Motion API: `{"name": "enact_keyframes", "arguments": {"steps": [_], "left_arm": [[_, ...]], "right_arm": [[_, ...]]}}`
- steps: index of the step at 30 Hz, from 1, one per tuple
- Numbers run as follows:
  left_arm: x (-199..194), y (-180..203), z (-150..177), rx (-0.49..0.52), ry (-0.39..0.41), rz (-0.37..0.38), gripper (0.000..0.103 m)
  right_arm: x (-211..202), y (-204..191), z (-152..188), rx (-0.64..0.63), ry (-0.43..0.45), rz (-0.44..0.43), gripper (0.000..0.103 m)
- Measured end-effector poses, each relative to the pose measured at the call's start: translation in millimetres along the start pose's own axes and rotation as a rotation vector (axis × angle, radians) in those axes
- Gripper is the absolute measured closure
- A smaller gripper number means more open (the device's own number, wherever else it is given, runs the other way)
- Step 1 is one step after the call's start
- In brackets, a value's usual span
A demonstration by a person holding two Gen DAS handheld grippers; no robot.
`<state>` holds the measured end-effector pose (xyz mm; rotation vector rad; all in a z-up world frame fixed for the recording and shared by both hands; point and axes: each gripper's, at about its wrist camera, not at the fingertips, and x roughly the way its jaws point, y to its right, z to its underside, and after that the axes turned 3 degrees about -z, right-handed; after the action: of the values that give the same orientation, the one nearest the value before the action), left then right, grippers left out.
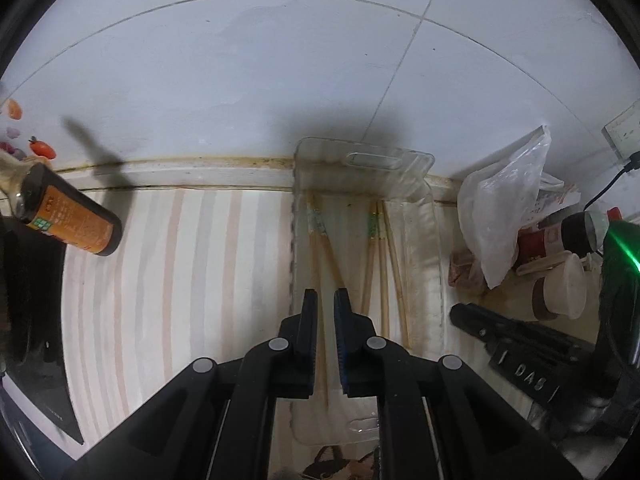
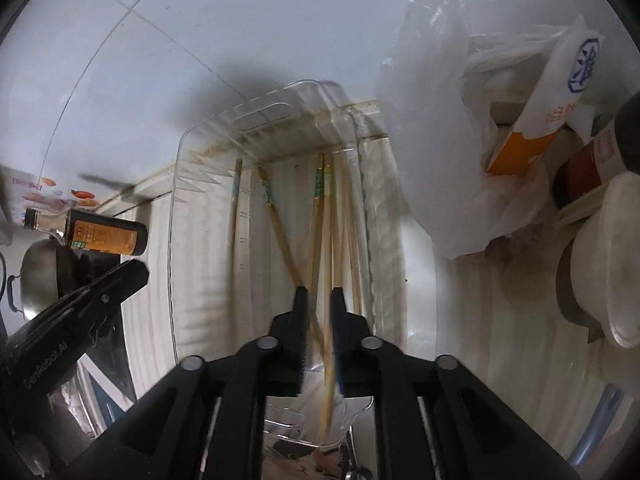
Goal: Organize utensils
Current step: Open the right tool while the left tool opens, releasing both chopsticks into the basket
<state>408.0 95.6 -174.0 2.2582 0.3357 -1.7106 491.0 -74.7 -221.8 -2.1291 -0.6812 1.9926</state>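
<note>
A clear plastic tray stands against the tiled wall on the striped counter and holds several bamboo chopsticks. My left gripper hovers over the tray's near left part, its jaws a narrow gap apart and empty. In the right wrist view the same tray holds the chopsticks. My right gripper is above them, slightly open, with one chopstick blurred between its fingers; whether it is held is unclear.
A dark sauce bottle lies at the left by a black pan. White plastic bags, cups and the other gripper crowd the right. In the right wrist view a bag and a bowl stand right.
</note>
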Motion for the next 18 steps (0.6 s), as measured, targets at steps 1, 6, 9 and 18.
{"name": "enact_keyframes", "arguments": {"steps": [1,6,9,18], "left_arm": [[-4,-2,3,-0.002,0.011,-0.012,0.094],[-24,-10,23,0.003,0.076,-0.086,0.052],[-37,-15,38,-0.007,0.118,-0.114,0.031],[-34,-16,115,0.048,0.127,-0.144,0.001]], "right_arm": [[-3,1,1,0.001,0.008,0.002,0.087],[-24,6,13,0.003,0.061,0.021,0.086],[-46,11,28,-0.008,0.109,0.060,0.079],[-90,48,106,0.043,0.169,0.093,0.050]]}}
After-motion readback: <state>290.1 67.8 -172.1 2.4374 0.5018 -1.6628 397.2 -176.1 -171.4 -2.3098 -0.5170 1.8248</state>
